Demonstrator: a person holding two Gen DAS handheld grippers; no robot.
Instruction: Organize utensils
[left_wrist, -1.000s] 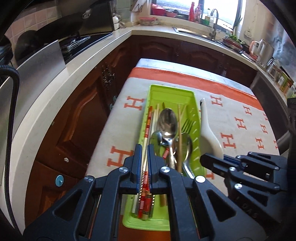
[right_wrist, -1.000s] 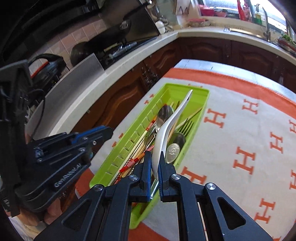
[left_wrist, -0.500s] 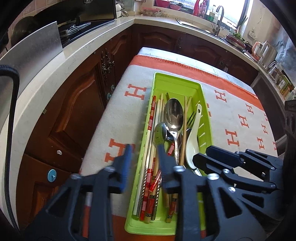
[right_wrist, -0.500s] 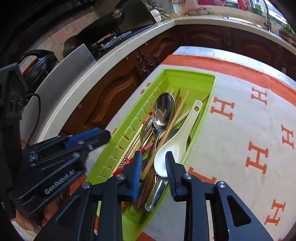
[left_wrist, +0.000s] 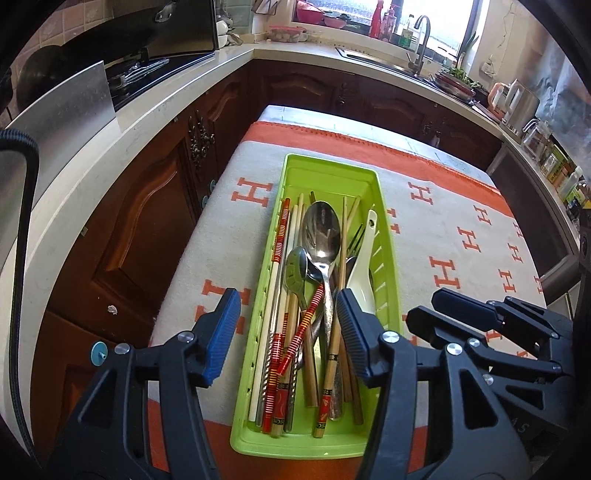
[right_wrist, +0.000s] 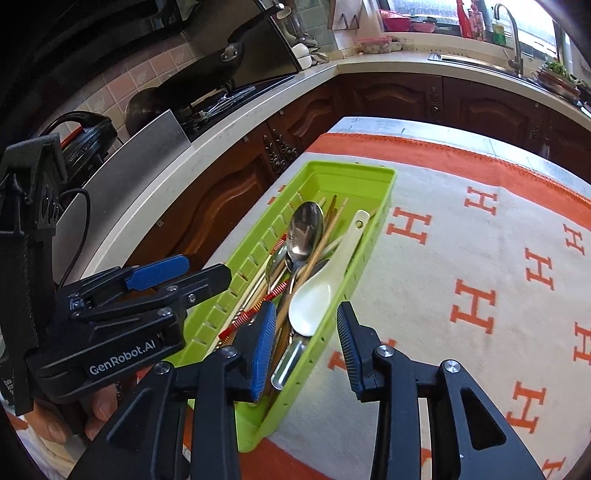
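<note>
The green utensil tray (left_wrist: 384, 206) lies lengthwise near the surface's left edge on the white cloth with orange letters (left_wrist: 461, 229), holding a white ceramic spoon (right_wrist: 314, 302) along its right wall, a large metal spoon (left_wrist: 320, 229), a fork, and wooden and red-striped chopsticks (left_wrist: 279, 240). The left gripper (left_wrist: 286, 325) hovers over the tray's near end, jaws opening and gripping nothing. The right gripper (right_wrist: 306, 343) hangs above the tray's near right wall, jaws likewise opening and empty.

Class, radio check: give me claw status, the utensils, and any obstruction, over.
Both claws, left claw and right claw, opening, empty. Ceramic spoon, chopsticks and metal spoon lie in green tray. No obstruction seen.
</note>
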